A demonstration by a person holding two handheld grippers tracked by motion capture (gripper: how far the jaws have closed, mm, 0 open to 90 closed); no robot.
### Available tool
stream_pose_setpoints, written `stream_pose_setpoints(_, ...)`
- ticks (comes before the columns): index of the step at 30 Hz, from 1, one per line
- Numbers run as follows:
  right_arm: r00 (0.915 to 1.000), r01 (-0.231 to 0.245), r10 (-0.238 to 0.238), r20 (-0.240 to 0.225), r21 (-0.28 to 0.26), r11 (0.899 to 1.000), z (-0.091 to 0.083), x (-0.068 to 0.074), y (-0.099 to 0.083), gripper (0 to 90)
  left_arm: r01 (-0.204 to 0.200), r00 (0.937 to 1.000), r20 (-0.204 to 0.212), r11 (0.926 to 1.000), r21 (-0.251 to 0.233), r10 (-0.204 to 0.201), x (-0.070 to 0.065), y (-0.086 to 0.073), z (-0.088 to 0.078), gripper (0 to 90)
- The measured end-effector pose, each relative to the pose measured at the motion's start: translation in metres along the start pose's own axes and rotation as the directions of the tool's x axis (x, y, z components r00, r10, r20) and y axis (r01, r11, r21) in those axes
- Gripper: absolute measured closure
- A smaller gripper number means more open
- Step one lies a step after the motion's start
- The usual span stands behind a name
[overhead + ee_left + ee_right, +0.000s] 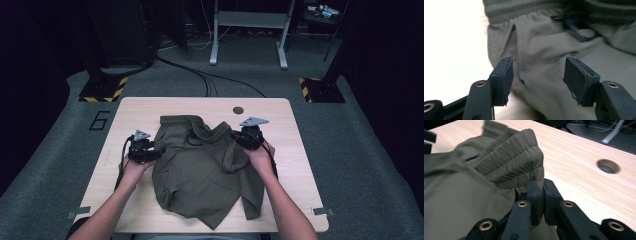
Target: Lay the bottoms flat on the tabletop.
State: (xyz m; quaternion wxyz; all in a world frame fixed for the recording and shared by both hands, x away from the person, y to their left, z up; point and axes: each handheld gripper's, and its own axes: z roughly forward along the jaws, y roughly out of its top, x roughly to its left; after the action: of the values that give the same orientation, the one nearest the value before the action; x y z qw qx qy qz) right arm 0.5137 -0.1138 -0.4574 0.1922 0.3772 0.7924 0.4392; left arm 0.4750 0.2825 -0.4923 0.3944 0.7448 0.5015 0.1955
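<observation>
Two grippers: right gripper (539,185) fingers pinch shorts (205,170) waistband at 2 o'clock; left gripper (537,75) fingers wide, fabric between, unpressed

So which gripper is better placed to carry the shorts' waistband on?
Right, probably: the right gripper is shut on the shorts at the gathered waistband; the left gripper is open, gripping nothing.

In the left gripper view the olive shorts (549,50) run off the top and right edges, the dark drawstring (576,32) near their waistband is blurred, and the bench (451,45) beside them is washed out white.
</observation>
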Motion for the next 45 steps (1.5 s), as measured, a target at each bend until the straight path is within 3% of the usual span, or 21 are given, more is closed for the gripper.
stream_pose_setpoints(4,0.9987,-0.038,0.038,0.035,0.023,0.999,0.004,-0.019,-0.002,84.6,-0.008,1.0,0.0,0.999,0.044,0.008,0.001,-0.006,0.012,40.1)
stream_pose_setpoints(8,0.9964,-0.039,0.036,0.077,0.033,0.999,0.007,-0.035,-0.003,84.6,-0.057,0.9983,0.013,0.997,0.052,0.057,-0.001,-0.011,0.015,43.2)
stream_pose_setpoints(16,0.9871,-0.062,0.054,0.151,0.046,0.997,0.016,-0.066,-0.003,84.6,-0.053,0.9983,0.03,0.9963,0.068,0.051,0.0,-0.018,0.023,46.4)
stream_pose_setpoints(19,0.9806,-0.087,0.075,0.181,0.056,0.995,0.021,-0.075,-0.002,84.6,-0.058,0.998,0.031,0.9962,0.065,0.056,0.0,-0.018,0.023,46.4)
stream_pose_setpoints(21,0.978,-0.075,0.067,0.198,0.032,0.997,0.023,-0.079,-0.003,83.5,-0.056,0.9979,0.037,0.9971,0.051,0.054,0.0,-0.018,0.022,47.2)
stream_pose_setpoints(24,0.9663,-0.08,0.069,0.248,0.032,0.996,0.026,-0.082,-0.006,73.6,-0.067,0.9972,0.037,0.9958,0.062,0.065,-0.002,-0.018,0.021,49.1)
stream_pose_setpoints(26,0.9594,-0.111,0.103,0.263,0.018,0.994,0.024,-0.083,-0.006,66.9,-0.076,0.9969,0.026,0.9955,0.057,0.074,-0.003,-0.018,0.022,49.2)
stream_pose_setpoints(29,0.9502,-0.148,0.148,0.274,-0.021,0.989,0.012,-0.087,-0.003,66.3,-0.07,0.9974,0.021,0.9959,0.057,0.069,-0.003,-0.02,0.024,49.2)
stream_pose_setpoints(32,0.9527,-0.174,0.176,0.248,-0.031,0.984,0.0,-0.082,0.001,69.8,-0.081,0.9967,0.004,0.9944,0.068,0.081,-0.003,-0.02,0.024,50.7)
stream_pose_setpoints(36,0.964,-0.143,0.147,0.221,-0.034,0.989,-0.009,-0.069,-0.002,70.5,-0.105,0.9941,-0.018,0.9909,0.084,0.107,-0.004,-0.02,0.023,57.5)
stream_pose_setpoints(39,0.9681,-0.134,0.135,0.211,-0.017,0.991,-0.01,-0.058,-0.006,70.9,-0.087,0.9956,-0.03,0.9931,0.078,0.089,-0.004,-0.02,0.023,64.1)
stream_pose_setpoints(45,0.9803,-0.101,0.099,0.171,0.007,0.995,-0.012,-0.035,-0.014,70.6,-0.115,0.9926,-0.024,0.9863,0.118,0.119,-0.003,-0.018,0.018,83.6)
